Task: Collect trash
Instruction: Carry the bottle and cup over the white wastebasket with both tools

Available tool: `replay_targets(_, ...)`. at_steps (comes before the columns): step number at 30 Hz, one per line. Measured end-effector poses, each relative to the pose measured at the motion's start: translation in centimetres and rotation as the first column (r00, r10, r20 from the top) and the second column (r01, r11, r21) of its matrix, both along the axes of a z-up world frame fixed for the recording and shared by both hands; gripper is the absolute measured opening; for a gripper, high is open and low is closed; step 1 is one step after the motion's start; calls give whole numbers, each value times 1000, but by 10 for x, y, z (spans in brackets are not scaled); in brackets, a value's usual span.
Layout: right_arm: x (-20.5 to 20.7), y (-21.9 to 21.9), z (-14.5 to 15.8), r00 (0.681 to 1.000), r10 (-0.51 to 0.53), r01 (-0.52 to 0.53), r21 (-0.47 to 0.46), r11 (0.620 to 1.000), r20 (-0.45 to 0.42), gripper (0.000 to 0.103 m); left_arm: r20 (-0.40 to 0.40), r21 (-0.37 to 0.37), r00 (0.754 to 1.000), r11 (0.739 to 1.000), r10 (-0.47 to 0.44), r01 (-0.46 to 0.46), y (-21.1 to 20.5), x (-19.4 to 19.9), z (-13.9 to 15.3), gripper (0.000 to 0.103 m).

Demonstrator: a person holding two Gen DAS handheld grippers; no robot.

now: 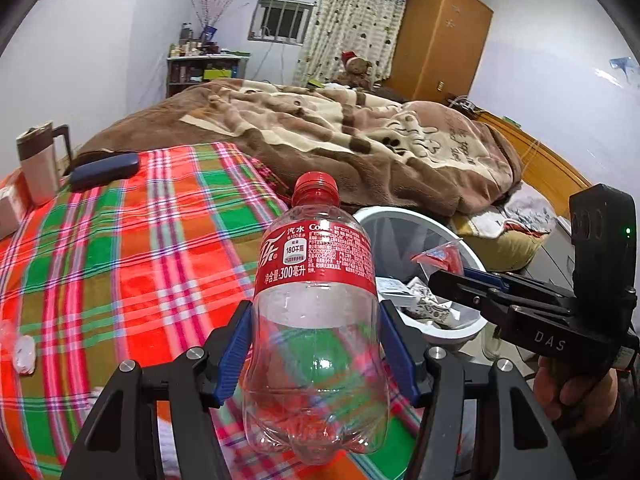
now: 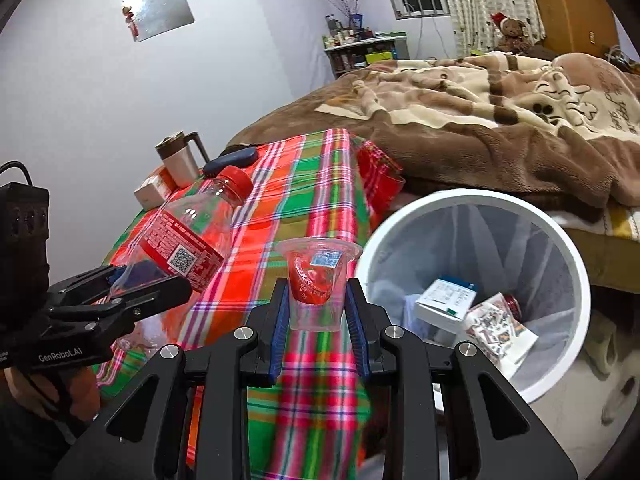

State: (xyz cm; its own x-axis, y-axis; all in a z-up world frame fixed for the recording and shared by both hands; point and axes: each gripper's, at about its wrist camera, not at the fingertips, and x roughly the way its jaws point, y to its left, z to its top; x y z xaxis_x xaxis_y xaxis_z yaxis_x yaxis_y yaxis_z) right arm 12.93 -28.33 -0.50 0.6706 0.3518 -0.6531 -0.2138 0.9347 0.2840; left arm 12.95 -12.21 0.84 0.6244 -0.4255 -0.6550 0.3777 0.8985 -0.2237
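Bottle point(image 1: 316, 320): small label print unreadable. Bin point(image 2: 576, 264): near rim cut off in the left wrist view by the bottle and right gripper point(image 1: 434, 276). Shelf jars point(image 2: 348, 40): too small to identify. Hand point(image 1: 572, 388): mostly out of frame.

Black left gripper point(image 1: 316, 360), blue pads, silver screws.

A lived-in bedroom in a home.

A bed point(image 1: 532, 160) lay under a rumpled brown blanket point(image 1: 340, 128), with a wooden wardrobe point(image 1: 440, 40), a spotted curtain point(image 1: 352, 24), a barred window point(image 1: 280, 20) and a teddy bear point(image 1: 356, 70) behind; a cluttered shelf point(image 1: 204, 66) stood against the pale wall.
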Motion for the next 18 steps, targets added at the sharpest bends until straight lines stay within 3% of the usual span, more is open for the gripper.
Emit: replay_targets(18, 0, -50, -11, 991, -131, 131, 1, 991, -36, 29, -43, -2, 992, 993, -120, 120, -64, 26, -17, 62)
